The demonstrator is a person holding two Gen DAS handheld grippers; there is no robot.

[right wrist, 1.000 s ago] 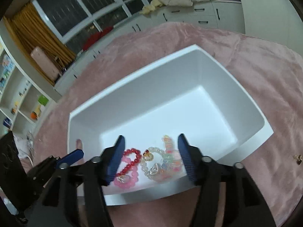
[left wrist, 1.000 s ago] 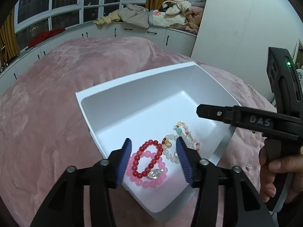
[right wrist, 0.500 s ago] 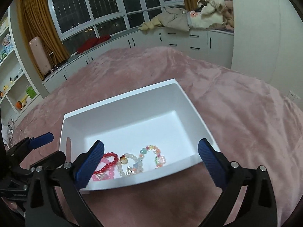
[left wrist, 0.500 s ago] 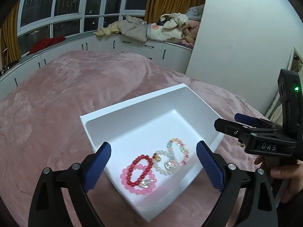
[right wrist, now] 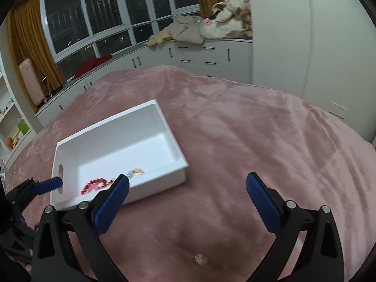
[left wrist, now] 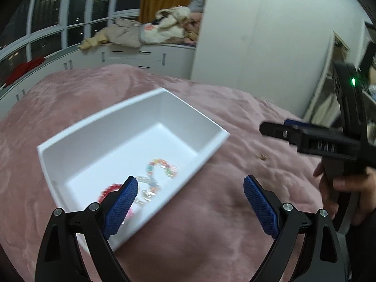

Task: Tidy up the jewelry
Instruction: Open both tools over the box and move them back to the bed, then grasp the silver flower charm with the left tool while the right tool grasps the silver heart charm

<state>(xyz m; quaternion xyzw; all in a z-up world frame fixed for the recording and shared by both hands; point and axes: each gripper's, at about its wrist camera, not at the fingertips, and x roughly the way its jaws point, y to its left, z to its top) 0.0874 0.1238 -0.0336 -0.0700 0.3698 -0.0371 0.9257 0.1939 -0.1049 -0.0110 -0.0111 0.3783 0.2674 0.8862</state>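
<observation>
Left gripper (left wrist: pixel 188 202): fingers spread wide, nothing between them; its left pad hides part of the bracelets. Right gripper (right wrist: pixel 188 195): fingers spread wide, empty, above the pink blanket (right wrist: pixel 246 141). A small pale item (right wrist: pixel 199 258) lies on the blanket nearest the right gripper, too blurred to identify. Farther off, the white tray (right wrist: pixel 181 159) rests on the blanket. Its near left corner holds a red bead bracelet (right wrist: pixel 94 184), a clear one (left wrist: pixel 148 185) and a multicoloured one (left wrist: pixel 162 166), all motion-blurred.
</observation>
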